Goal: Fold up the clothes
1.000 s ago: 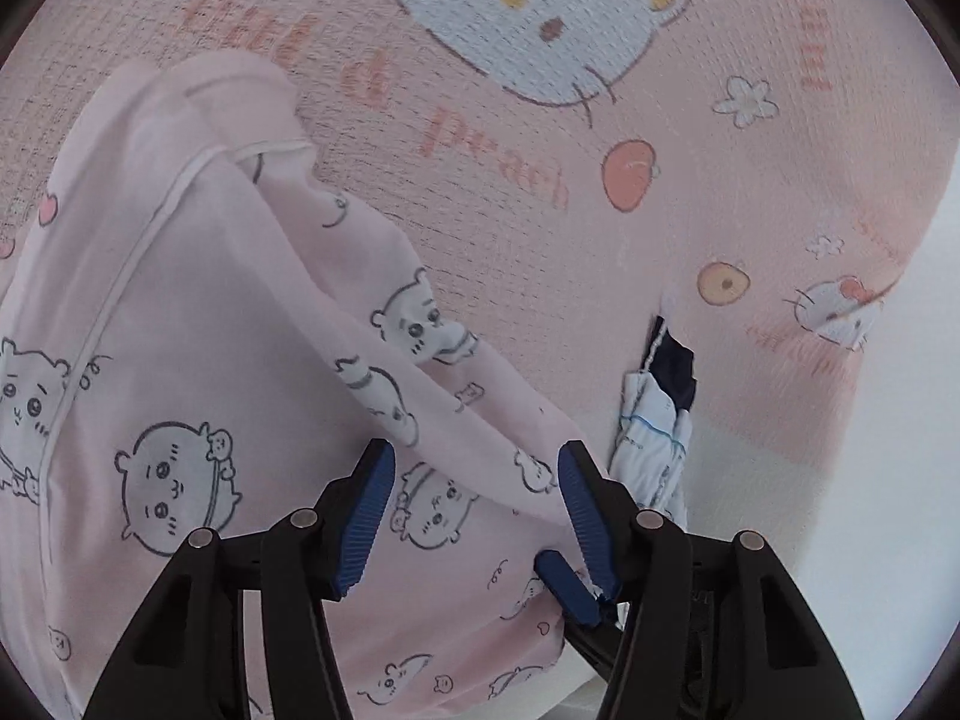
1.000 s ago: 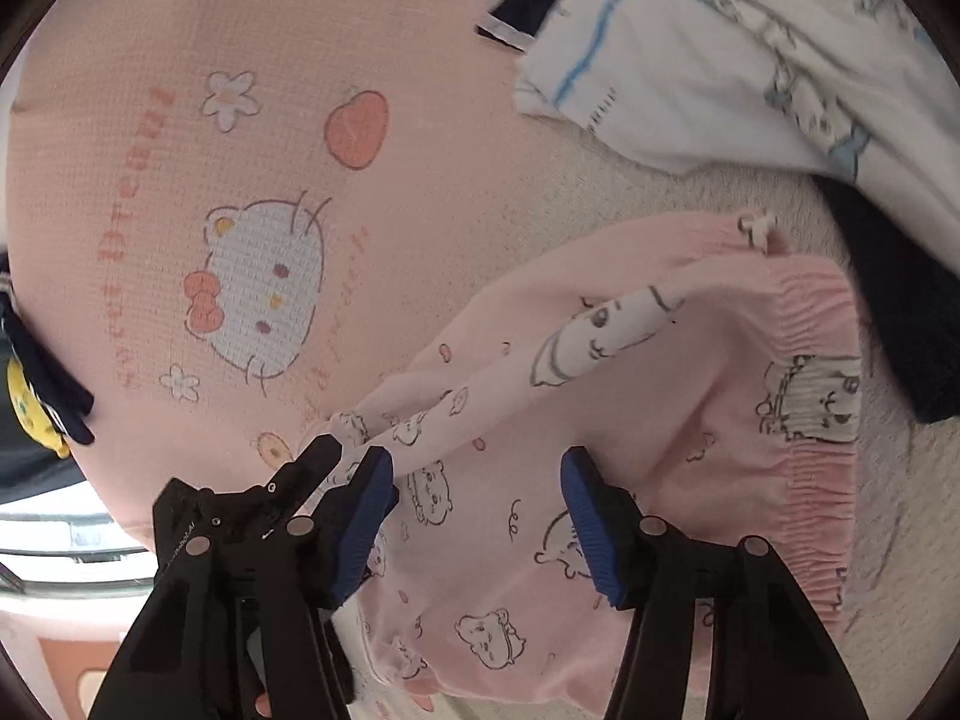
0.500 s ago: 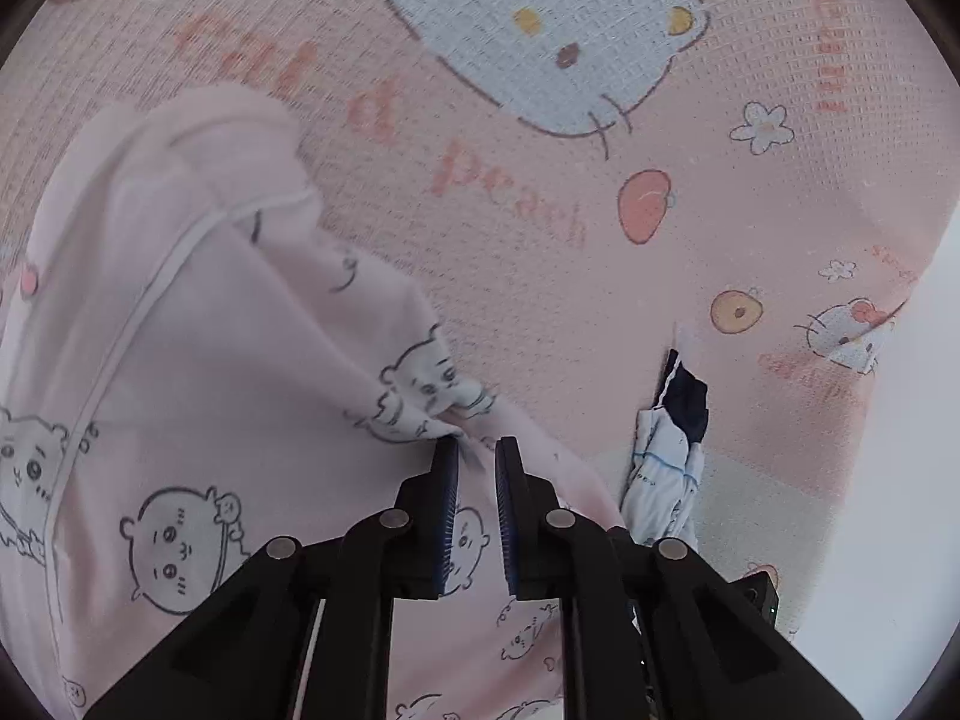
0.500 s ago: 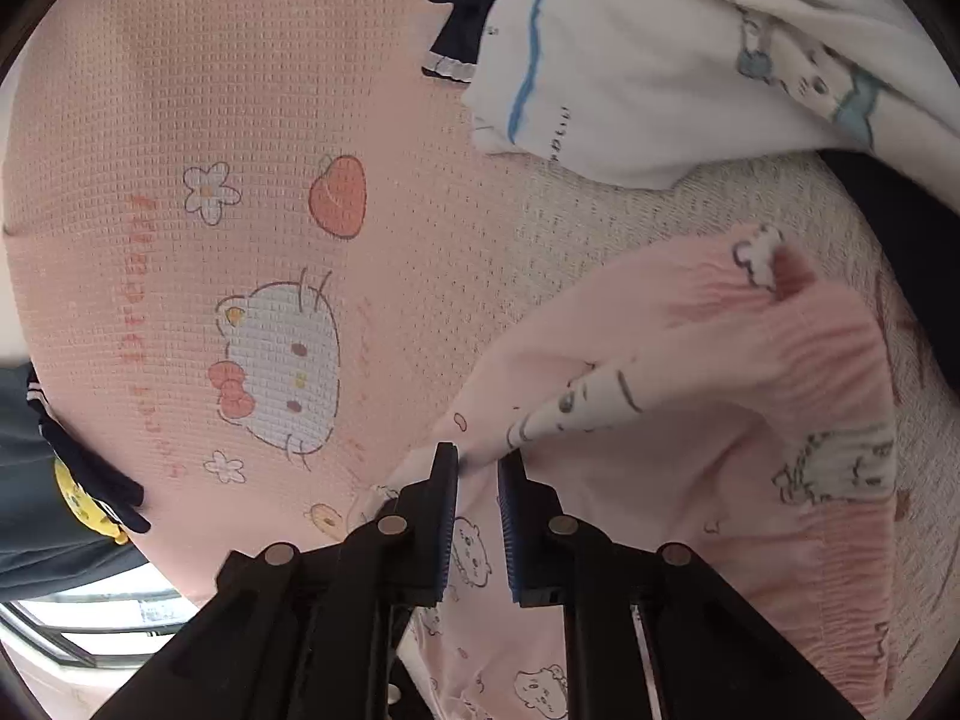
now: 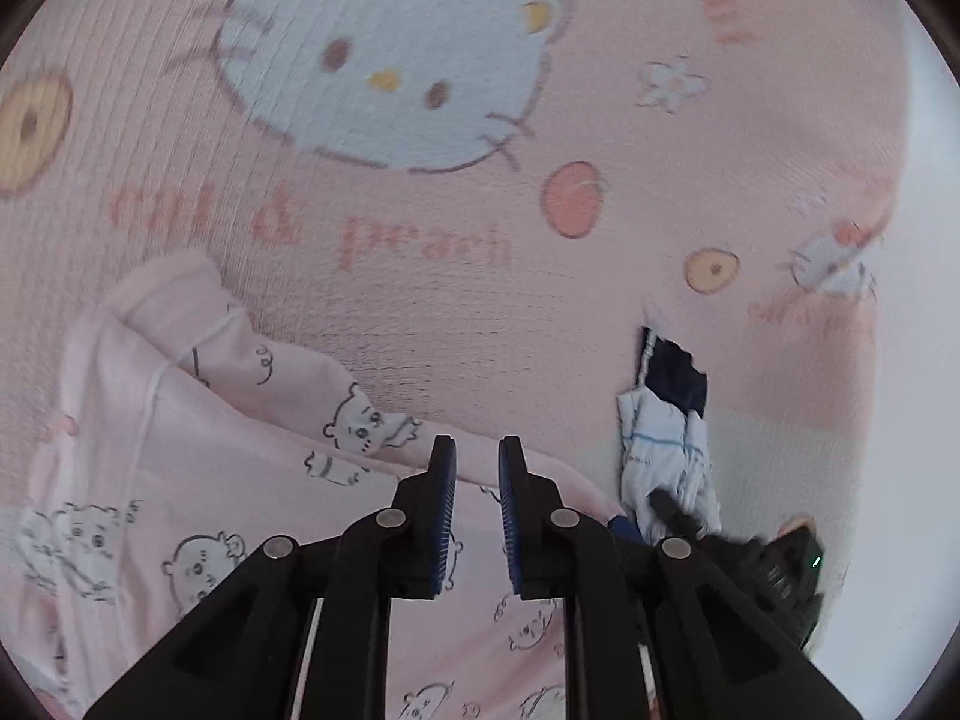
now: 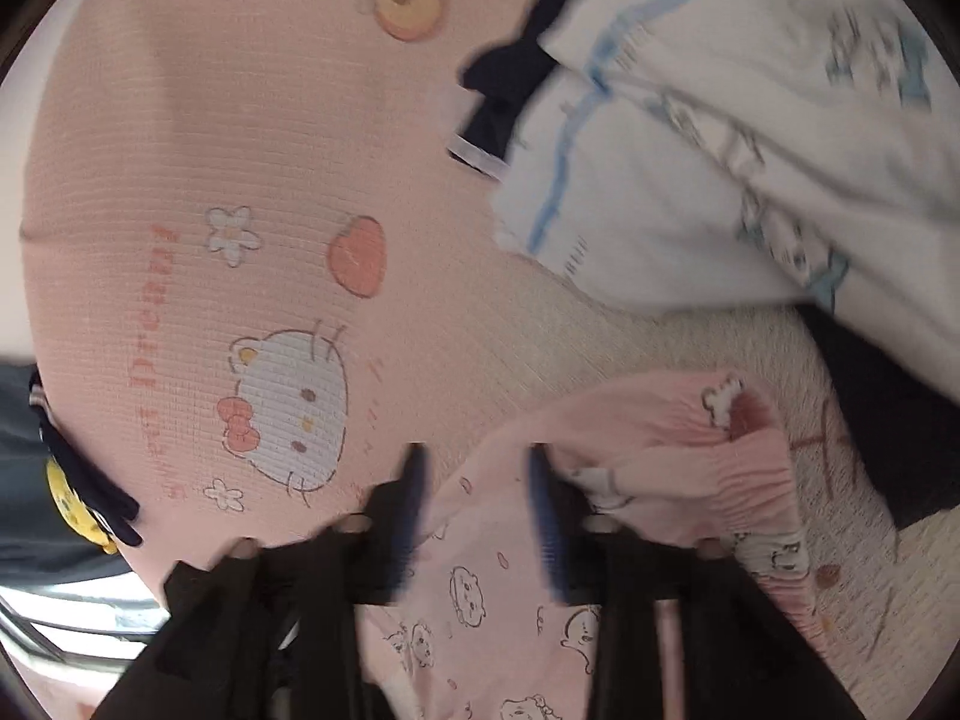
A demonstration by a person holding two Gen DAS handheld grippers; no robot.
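Nearest, we record the left gripper (image 5: 477,462), its blue-padded jaws a narrow gap apart and opening; pink cloth shows through the gap, but we see no pad pressing on it. The right gripper (image 6: 477,468) is blurred, its jaws wide and opening, with an edge of the same cloth between them and not clamped.

Under both we list the pink pajama garment (image 5: 198,456), printed with small outlined cartoon animals. It lies rumpled on the pink blanket (image 5: 420,300). In the right wrist view its gathered elastic waistband (image 6: 738,468) runs along the right side, partly over a cream patch of the bedding.

Next outward, the blanket carries a white cat face (image 5: 384,66), a peach (image 5: 573,198) and the words "cat & peach".

Farther off, we note a white garment with blue piping (image 6: 690,180) heaped at the upper right of the right wrist view, with a dark navy piece (image 6: 510,96) touching its edge. At the far left edge lies dark clothing with a yellow patch (image 6: 72,498).
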